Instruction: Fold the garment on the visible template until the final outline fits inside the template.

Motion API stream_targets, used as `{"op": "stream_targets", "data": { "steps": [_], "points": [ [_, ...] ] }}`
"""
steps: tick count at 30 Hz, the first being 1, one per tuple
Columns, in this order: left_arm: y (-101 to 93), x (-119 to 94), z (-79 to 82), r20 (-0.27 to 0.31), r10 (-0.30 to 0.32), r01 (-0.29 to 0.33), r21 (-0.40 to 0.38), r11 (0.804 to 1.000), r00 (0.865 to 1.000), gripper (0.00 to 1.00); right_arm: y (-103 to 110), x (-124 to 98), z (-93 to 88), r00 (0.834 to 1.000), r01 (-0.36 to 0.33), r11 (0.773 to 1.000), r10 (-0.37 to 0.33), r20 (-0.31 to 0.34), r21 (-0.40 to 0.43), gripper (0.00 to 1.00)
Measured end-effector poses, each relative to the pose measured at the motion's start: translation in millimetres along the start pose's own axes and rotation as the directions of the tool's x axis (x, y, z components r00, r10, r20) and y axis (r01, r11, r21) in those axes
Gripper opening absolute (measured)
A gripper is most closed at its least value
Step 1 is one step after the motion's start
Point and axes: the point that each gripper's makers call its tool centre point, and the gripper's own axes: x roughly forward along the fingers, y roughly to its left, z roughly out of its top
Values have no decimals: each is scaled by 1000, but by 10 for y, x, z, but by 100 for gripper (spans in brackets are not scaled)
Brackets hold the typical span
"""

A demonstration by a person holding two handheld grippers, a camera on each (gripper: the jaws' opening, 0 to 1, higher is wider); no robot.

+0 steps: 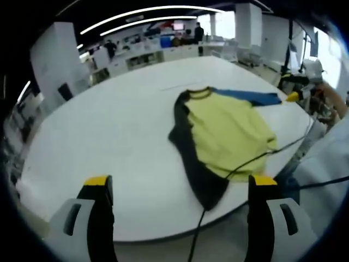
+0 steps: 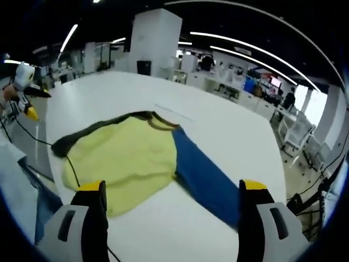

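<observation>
Lying flat on desk (image 1: pixel 109 125): garment (image 1: pixel 223 136) | blue sleeve (image 2: pixel 204 180) stretching toward right hand-held gripper (image 2: pixel 172 191), nearer | both hand-held grippers gaping open, left hand-held gripper (image 1: pixel 180 183) hovering farther back.

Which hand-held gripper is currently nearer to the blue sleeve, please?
Right. The right hand-held gripper hangs open right at the blue sleeve; the left hand-held gripper is across the shirt, near the black sleeve.

No text, label, brand, number or sign can be read in either view. The screens at the back of the room, in the upper part of both frames, are too small and blurred.
</observation>
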Motion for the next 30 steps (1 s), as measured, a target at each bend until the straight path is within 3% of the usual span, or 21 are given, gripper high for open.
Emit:
{"op": "stream_targets", "data": {
  "steps": [30],
  "points": [
    [51,41,21,-5,-20,20,19,1000,1000,99,425,-261,51,998,-57,998,57,3,1,100]
  ]
}}
